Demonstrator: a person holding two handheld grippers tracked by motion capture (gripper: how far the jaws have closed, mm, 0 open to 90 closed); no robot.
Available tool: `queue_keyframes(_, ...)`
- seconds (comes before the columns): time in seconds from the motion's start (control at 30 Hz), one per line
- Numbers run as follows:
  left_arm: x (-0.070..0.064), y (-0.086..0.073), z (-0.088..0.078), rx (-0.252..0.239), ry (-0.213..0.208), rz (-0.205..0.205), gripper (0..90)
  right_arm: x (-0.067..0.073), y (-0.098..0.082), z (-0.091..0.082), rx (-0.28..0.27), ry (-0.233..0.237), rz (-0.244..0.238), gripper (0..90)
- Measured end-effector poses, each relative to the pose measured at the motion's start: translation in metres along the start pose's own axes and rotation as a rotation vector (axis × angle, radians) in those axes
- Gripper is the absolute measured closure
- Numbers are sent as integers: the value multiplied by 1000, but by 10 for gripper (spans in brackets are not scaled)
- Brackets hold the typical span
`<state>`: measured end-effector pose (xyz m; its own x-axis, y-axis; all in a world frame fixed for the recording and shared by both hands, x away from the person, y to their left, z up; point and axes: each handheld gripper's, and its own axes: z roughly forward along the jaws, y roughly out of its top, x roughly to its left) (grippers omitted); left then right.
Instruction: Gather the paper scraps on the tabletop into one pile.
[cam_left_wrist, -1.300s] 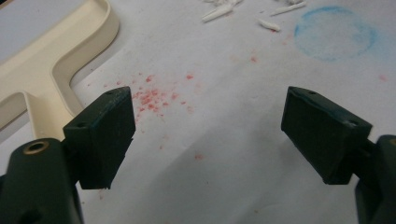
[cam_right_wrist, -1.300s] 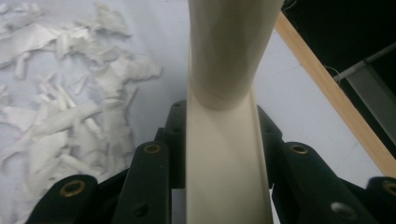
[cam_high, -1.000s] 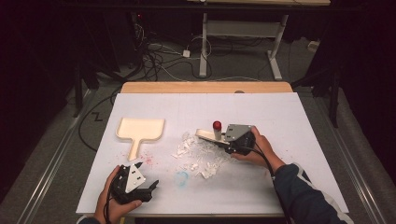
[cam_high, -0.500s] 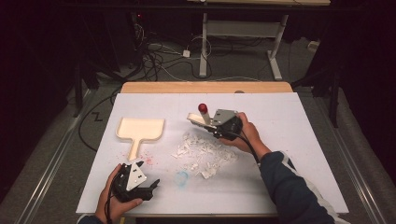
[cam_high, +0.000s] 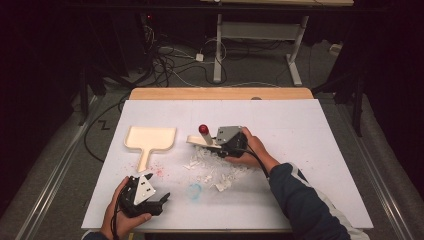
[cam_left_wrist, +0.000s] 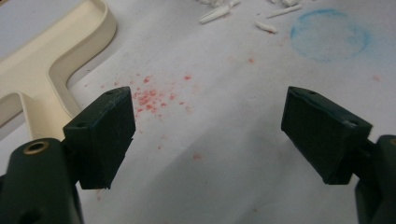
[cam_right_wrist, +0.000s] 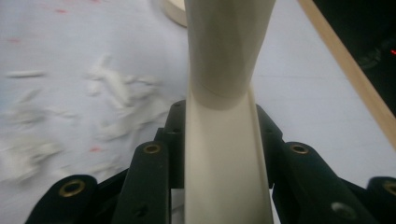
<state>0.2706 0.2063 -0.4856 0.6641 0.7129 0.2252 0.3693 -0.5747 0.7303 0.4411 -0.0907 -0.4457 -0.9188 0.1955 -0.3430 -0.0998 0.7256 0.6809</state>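
Two cream plastic tools here: a flat brush (cam_high: 200, 140) with a red knob, clamped by its smooth handle in the right gripper (cam_high: 216, 145) just above the heap of white shreds (cam_high: 212, 167); a shallow dustpan (cam_high: 149, 140) lying left of it on the white table (cam_high: 310, 130). Left gripper (cam_high: 162, 200) wide open, empty, near the front edge.

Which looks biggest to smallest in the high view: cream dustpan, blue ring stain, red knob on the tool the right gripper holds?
1. cream dustpan, clearly the largest.
2. blue ring stain.
3. red knob.
The ring and the knob look close in size; the knob sits raised, nearer the camera, so that order is unsure.
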Motion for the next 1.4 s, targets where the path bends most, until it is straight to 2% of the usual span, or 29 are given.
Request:
queue_keyframes(0.07,-1,0,0,3,0,2,170,8,-3,-8,-11,39,-25,675)
queue_keyframes(0.13,-2,0,-1,5,1,1,170,13,-5,-17,-30,83,-71,676)
queue_keyframes(0.23,-3,-1,-2,4,1,4,170,19,-10,-30,-61,136,-80,677)
queue_keyframes(0.33,-4,-1,-3,9,1,8,170,25,-11,-43,-74,128,-89,678)
queue_keyframes(0.47,-5,0,-2,13,-1,10,170,24,-11,-59,-104,66,-43,677)
queue_keyframes(0.57,-5,0,-2,14,-2,11,170,20,-13,-73,-115,-5,3,677)
queue_keyframes(0.63,-5,0,-2,12,-4,9,170,18,-14,-80,-103,-52,41,677)
queue_keyframes(0.8,-4,1,-1,14,-8,15,170,15,-19,-99,-84,-111,117,677)
queue_keyframes(0.9,-4,1,0,16,-8,15,170,14,-23,-110,-72,-175,170,676)
queue_keyframes(1.0,-5,2,0,17,-7,17,170,10,-29,-121,-92,-221,264,677)
queue_keyframes(1.07,-5,3,1,16,-9,19,170,9,-34,-127,-93,-272,300,676)
queue_keyframes(1.1,-5,3,1,22,-13,11,170,7,-37,-129,-90,-285,327,677)
queue_keyframes(1.17,-5,3,1,19,-9,24,170,6,-46,-133,-85,-306,388,677)
queue_keyframes(1.23,-5,4,1,18,-10,24,171,6,-54,-134,-41,-341,421,677)
queue_keyframes(1.4,-5,4,1,17,-10,33,170,10,-72,-141,47,-388,495,677)
